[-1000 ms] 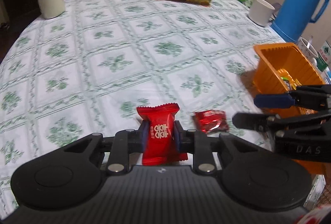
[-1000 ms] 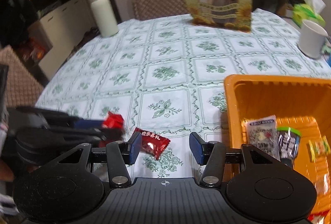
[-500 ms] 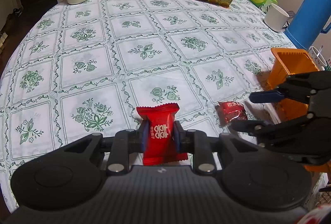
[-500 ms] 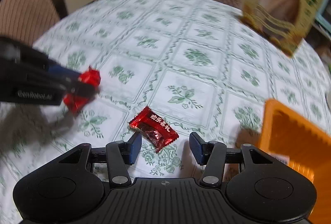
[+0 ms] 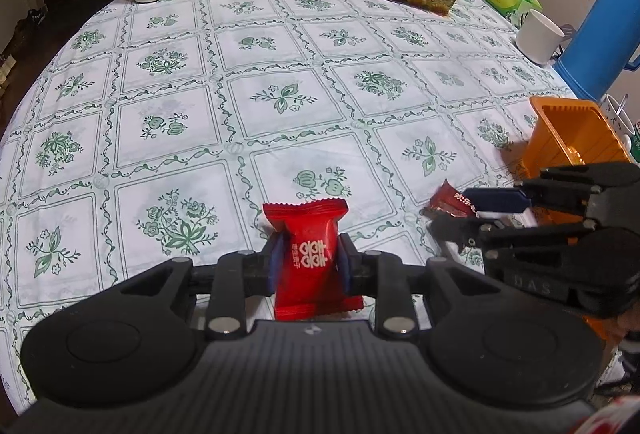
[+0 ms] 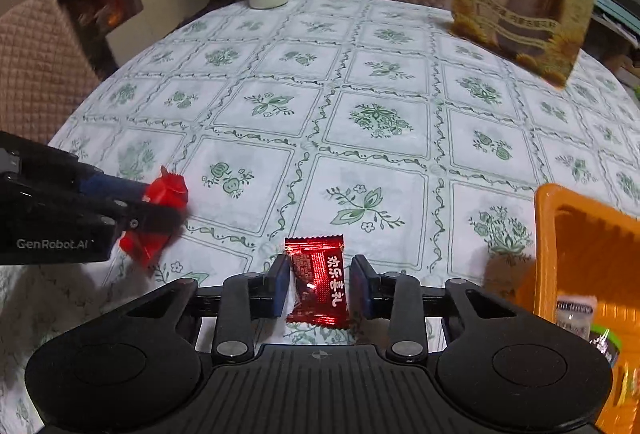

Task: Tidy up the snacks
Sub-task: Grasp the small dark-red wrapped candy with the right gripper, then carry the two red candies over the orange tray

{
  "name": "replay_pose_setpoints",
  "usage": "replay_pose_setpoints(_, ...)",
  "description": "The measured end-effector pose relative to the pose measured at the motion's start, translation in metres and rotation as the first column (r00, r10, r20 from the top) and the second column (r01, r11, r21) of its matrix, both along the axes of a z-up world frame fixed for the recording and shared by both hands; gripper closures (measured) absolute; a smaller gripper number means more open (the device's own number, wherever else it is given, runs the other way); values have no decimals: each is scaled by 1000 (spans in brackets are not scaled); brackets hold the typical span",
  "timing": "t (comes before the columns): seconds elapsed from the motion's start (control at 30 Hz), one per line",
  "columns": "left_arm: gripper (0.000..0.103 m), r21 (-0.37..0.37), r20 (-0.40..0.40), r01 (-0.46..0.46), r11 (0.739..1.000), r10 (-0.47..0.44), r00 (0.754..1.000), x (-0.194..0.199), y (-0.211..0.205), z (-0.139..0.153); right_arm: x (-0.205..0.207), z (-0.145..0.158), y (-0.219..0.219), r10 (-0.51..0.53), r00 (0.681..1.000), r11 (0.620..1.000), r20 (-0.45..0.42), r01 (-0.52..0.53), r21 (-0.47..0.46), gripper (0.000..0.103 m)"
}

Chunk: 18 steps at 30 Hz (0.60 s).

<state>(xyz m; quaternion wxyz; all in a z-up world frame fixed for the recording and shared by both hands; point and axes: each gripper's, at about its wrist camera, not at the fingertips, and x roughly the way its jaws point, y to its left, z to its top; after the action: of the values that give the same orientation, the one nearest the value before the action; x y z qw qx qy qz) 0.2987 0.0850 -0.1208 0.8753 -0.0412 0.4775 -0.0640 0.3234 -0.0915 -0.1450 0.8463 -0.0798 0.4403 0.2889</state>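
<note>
Left gripper [image 5: 310, 261]: clamped on bright red candy [image 5: 310, 254], above tablecloth [image 5: 280, 45]. Right gripper [image 6: 319, 284]: jaws closing, dark red candy [image 6: 318, 284] between them, pads not yet pressing. Orange bin [image 6: 580, 254]: near right.

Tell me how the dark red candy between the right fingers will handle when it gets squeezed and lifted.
The dark red candy looks small, so probably light. Its glossy foil wrapper may slip or crinkle as the closing fingers meet it. It lies flat on the tablecloth, so rolling seems unlikely.

Red candy [image 5: 310, 258], green-flowered tablecloth [image 5: 280, 45]
</note>
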Motion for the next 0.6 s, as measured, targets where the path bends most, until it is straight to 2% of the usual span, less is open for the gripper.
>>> replay_pose_setpoints(0.1,77,2,-3,-2,1000,2,1000,2,-1,-2,-9,0,0,-22,1000,1000,17,22,0,72)
replay_pose_setpoints(0.13,77,5,-5,0,1000,0,1000,3,-1,-3,-11,0,0,-31,999,1000,27,31,-4,77)
replay_pose_setpoints(0.6,79,28,-9,19,999,-19,1000,1,-6,-1,-13,0,-1,-74,997,997,8,74,22,78)
